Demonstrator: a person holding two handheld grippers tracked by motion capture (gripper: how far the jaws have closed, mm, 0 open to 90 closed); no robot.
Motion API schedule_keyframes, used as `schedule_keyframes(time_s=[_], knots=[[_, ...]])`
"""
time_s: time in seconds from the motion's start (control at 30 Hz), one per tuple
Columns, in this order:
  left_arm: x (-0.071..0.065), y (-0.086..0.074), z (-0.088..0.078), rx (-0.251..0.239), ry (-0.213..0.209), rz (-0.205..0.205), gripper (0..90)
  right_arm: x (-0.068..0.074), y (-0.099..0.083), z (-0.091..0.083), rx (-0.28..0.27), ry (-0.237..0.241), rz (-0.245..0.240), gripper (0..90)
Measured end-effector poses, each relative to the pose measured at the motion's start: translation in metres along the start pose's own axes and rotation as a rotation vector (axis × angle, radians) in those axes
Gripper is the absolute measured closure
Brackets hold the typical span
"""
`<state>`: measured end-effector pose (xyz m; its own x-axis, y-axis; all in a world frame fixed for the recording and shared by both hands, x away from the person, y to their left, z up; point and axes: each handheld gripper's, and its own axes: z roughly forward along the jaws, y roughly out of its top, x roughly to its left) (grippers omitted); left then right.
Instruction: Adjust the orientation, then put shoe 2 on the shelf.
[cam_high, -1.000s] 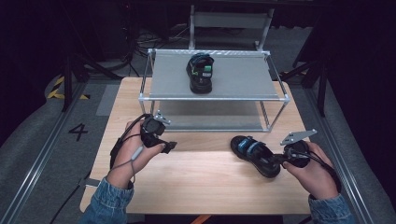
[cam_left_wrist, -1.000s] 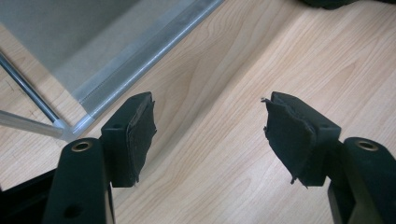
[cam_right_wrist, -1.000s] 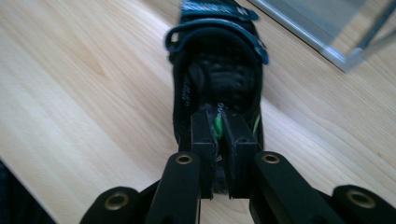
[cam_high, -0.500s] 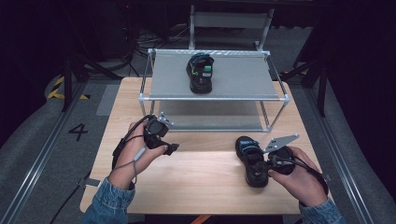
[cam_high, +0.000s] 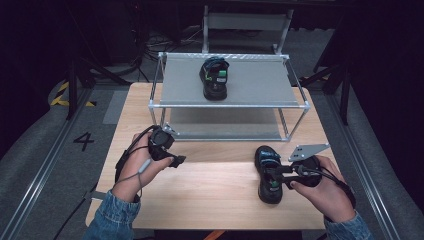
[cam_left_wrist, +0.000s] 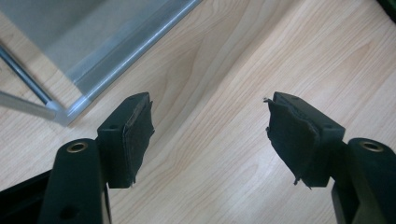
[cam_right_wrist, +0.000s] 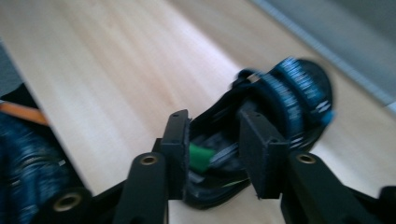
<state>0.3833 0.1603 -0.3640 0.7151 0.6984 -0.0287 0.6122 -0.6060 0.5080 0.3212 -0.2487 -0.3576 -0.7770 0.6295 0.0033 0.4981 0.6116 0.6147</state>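
Right hand-held gripper (cam_high: 278, 176) jaws just opening around black sandal (cam_high: 269, 172), left hand-held gripper (cam_high: 176, 161) apart, empty

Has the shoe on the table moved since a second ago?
Yes. The shoe on the table has turned from lying slantwise to toe-first toward the rack, the right gripper opening around its heel.

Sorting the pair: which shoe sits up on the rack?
The shoe on the rack's top shelf; the other shoe lies on the table by the right gripper.
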Motion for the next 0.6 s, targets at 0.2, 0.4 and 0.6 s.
schedule_keyframes(time_s=[0.2,0.4,0.6], knots=[[0.011,-0.015,-0.001,0.021,0.009,-0.044,31.1,-0.017,0.0,0.015,0.021,-0.113,0.011,51.2],[0.023,-0.031,-0.003,0.032,0.03,-0.082,28.9,-0.03,0.001,0.037,0.074,-0.119,0.025,50.3],[0.032,-0.042,0.0,0.05,0.035,-0.115,27.9,-0.035,0.002,0.051,0.131,-0.104,0.012,56.7]])
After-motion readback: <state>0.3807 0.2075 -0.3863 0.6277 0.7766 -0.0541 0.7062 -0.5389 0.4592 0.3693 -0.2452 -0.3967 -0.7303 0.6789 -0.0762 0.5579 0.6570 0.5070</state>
